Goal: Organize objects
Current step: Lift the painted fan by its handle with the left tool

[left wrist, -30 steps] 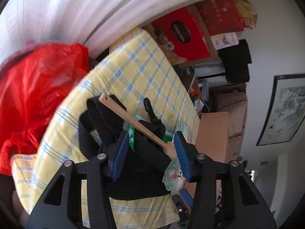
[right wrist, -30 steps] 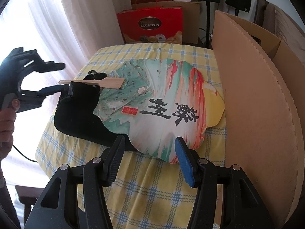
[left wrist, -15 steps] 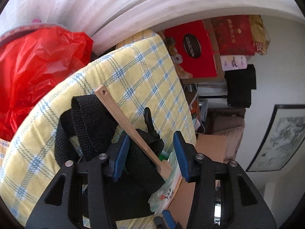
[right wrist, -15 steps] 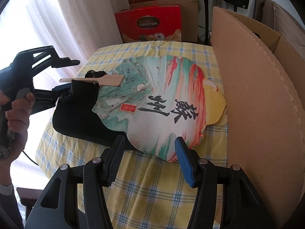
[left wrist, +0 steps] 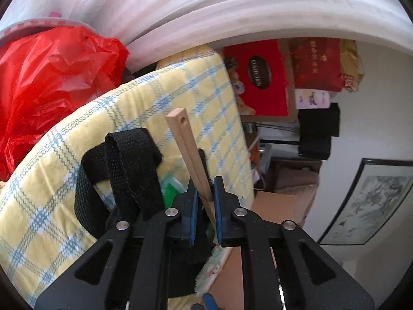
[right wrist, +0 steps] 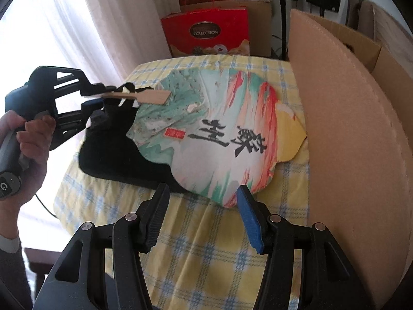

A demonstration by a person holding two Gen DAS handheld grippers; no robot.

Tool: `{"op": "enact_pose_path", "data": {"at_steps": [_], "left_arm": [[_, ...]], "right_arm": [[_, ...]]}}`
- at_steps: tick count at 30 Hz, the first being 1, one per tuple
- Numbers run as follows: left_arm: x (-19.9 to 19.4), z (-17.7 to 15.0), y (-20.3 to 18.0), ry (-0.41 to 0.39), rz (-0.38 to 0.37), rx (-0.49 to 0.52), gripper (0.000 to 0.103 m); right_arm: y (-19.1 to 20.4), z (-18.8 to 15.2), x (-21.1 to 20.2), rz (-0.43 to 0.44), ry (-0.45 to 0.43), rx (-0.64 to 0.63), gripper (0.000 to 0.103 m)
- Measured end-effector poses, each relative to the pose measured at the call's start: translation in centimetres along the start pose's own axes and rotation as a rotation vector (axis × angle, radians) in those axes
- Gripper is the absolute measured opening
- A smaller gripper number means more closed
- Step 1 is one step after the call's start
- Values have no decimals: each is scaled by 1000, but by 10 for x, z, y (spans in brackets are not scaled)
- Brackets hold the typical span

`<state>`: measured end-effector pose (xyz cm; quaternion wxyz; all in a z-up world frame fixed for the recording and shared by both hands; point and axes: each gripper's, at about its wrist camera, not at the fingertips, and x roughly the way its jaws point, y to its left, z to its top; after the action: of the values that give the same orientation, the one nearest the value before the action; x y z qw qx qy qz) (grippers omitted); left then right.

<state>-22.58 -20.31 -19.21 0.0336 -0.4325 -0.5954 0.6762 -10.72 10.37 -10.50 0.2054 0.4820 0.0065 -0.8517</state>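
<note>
A painted paper fan (right wrist: pixel 222 134) with black characters lies on a black bag (right wrist: pixel 116 160) on the yellow checked table (right wrist: pixel 196 232). Its wooden handle (right wrist: pixel 139 96) points left. My left gripper (right wrist: pixel 95 97) is shut on that handle; in the left wrist view the handle (left wrist: pixel 189 152) runs up between the blue pads (left wrist: pixel 192 217) of the left gripper (left wrist: pixel 205 206). The bag's black strap (left wrist: pixel 124 160) lies left of it. My right gripper (right wrist: pixel 201 217) is open and empty, just short of the fan's near edge.
A tall cardboard box (right wrist: pixel 348 155) stands along the table's right side. A red gift box (right wrist: pixel 206 33) stands behind the table. White curtains (right wrist: pixel 116 20) hang at the left. A red plastic bag (left wrist: pixel 49 82) is beside the table in the left wrist view.
My left gripper has closed from open onto the fan's wooden handle. The right gripper has barely moved.
</note>
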Motion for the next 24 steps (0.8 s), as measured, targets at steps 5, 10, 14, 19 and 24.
{"op": "enact_pose_path", "data": {"at_steps": [5, 10, 14, 19, 24], "left_arm": [[-16, 1, -14, 4, -42, 20, 9], [-37, 14, -11, -29, -54, 21, 9], [-46, 29, 15, -43, -25, -24, 9], [-45, 39, 41, -37, -17, -71, 10], [-42, 43, 51, -36, -11, -72, 11]], "right_arm": [[-10, -2, 3, 129, 35, 103, 56], [-10, -8, 8, 139, 53, 118, 57], [-20, -3, 14, 170, 39, 193, 57], [-27, 3, 16, 228, 23, 273, 57], [-27, 9, 5, 279, -41, 309, 56]]}}
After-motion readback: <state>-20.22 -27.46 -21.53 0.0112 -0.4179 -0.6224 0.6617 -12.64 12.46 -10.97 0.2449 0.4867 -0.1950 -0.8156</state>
